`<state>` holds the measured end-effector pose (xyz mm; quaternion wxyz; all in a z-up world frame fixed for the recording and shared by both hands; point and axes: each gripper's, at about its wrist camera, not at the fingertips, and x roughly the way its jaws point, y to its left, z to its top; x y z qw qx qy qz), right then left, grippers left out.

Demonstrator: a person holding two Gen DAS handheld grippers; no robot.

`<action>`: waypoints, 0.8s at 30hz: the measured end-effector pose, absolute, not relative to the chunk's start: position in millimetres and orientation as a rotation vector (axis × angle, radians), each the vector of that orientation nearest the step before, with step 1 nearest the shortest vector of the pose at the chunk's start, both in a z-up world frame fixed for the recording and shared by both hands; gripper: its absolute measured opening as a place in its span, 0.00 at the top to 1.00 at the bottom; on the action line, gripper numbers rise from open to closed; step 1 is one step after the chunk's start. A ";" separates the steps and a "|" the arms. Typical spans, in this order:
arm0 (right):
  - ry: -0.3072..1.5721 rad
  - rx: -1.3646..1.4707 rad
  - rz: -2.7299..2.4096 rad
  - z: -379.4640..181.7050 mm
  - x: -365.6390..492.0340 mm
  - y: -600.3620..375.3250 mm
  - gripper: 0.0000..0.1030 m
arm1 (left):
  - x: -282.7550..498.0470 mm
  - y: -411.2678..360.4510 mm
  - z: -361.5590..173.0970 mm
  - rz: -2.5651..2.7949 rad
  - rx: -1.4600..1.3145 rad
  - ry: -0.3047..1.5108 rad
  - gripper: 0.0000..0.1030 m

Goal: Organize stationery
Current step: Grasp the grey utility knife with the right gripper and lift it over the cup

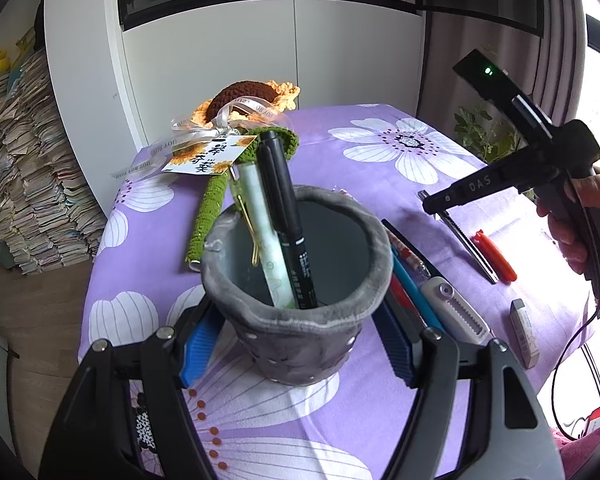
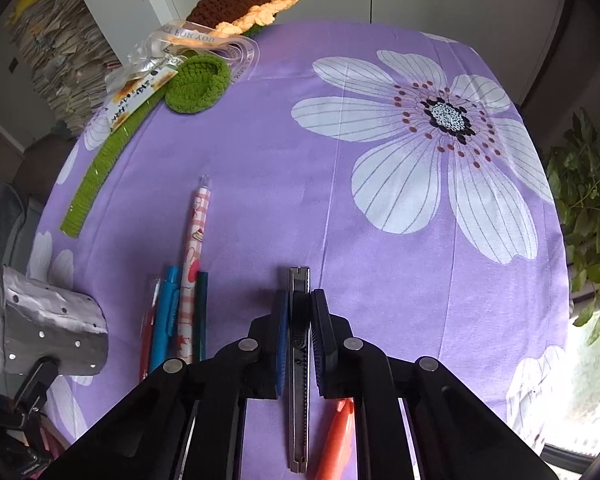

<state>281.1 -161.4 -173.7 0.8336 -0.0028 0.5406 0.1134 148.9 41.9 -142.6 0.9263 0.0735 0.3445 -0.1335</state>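
Observation:
My left gripper [image 1: 296, 344] is shut on a grey felt pen holder [image 1: 296, 332] standing on the purple flowered cloth; a black marker [image 1: 288, 220] and a pale green pen [image 1: 260, 224] stand in it. My right gripper [image 2: 299, 312] is shut on a grey utility knife [image 2: 299, 380], which lies flat on the cloth, also in the left wrist view [image 1: 466, 240]. An orange pen [image 2: 336, 440] lies beside the knife. Several pens [image 2: 180, 312] lie left of it, right of the holder [image 2: 48, 336].
A crocheted sunflower [image 2: 236, 8] with green stem [image 2: 104, 172], ribbon and tag lies at the table's far left. A white correction tape [image 1: 456, 308] and an eraser [image 1: 524, 336] lie right of the holder. White cabinets stand behind; a plant [image 2: 588, 208] is at the right.

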 end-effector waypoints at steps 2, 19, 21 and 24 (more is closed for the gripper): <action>1.097 0.035 0.266 -159.4 275.8 -164.0 0.89 | 148.9 41.4 -142.6 -0.271 0.150 0.707 0.31; 0.635 0.187 0.681 -41.2 188.1 -107.3 0.89 | 146.6 40.7 -143.6 -0.248 0.127 0.705 0.31; 0.640 0.194 0.704 -43.5 190.1 -99.3 0.89 | 145.1 40.7 -144.0 -0.248 0.130 0.699 0.31; 0.643 0.206 0.735 -46.5 193.5 -91.8 0.89 | 142.1 41.9 -144.1 -0.255 0.136 0.690 0.31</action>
